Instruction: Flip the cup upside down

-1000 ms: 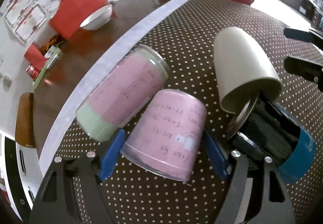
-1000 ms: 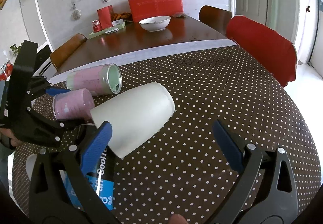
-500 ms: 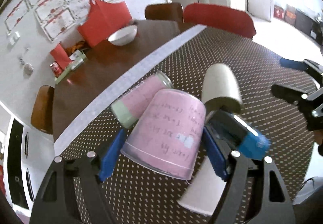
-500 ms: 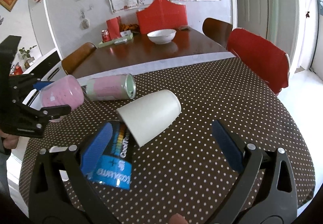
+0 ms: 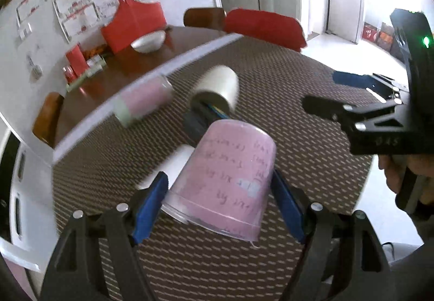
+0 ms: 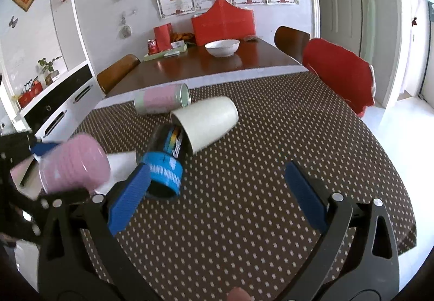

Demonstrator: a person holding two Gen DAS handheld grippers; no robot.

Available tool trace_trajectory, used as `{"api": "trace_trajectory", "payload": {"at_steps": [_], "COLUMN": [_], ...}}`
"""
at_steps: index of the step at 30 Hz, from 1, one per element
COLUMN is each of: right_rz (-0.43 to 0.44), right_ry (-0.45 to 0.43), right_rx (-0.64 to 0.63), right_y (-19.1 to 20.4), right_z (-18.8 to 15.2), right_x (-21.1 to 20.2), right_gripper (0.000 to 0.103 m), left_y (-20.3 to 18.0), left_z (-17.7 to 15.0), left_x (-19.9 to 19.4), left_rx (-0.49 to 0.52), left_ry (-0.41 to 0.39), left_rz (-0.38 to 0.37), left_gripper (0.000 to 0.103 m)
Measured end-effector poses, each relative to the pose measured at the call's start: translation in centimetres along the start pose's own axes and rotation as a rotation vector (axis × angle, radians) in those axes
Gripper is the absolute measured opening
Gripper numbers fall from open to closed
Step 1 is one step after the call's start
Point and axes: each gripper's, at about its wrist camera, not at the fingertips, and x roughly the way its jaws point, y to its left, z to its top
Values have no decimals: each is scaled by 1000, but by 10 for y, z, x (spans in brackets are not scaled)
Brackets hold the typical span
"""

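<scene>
My left gripper (image 5: 218, 203) is shut on a pink paper cup (image 5: 227, 178) with handwriting on it, held in the air above the dotted tablecloth (image 5: 284, 84), its closed base pointing away from the camera. The cup also shows in the right wrist view (image 6: 73, 165), blurred, at the left, gripped by the left gripper (image 6: 43, 165). My right gripper (image 6: 217, 192) is open and empty, raised over the tablecloth (image 6: 271, 165); it shows in the left wrist view (image 5: 333, 92) at the right.
A white cup (image 6: 208, 122) lies on its side beside a black-and-blue cup (image 6: 165, 162) and a pink-and-green can (image 6: 162, 98). A white paper (image 6: 119, 162) lies under them. Beyond stand a white bowl (image 6: 222, 47), a red box (image 6: 222, 21) and red chair (image 6: 339, 75).
My left gripper has lifted the pink cup higher and back from the lying cups. My right gripper has also risen and pulled back, still open.
</scene>
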Motion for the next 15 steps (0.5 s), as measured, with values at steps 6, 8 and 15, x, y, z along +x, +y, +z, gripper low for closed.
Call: {"api": "trace_trajectory", "payload": {"at_steps": [6, 8, 15], "right_rz": [-15, -15, -8], "right_ry": [27, 33, 18], "right_rx": [-4, 2, 14], "right_y": [-10, -13, -12], "right_z": [-21, -27, -34], "right_x": [-10, -12, -22], "right_gripper": [97, 97, 97], "left_y": [-25, -31, -44], "left_z": [-30, -39, -51], "left_x": [35, 49, 52], "left_rx": [-54, -62, -35], "left_ry": [67, 99, 97], "left_rz": [-28, -17, 68], "left_gripper": [76, 76, 77]}}
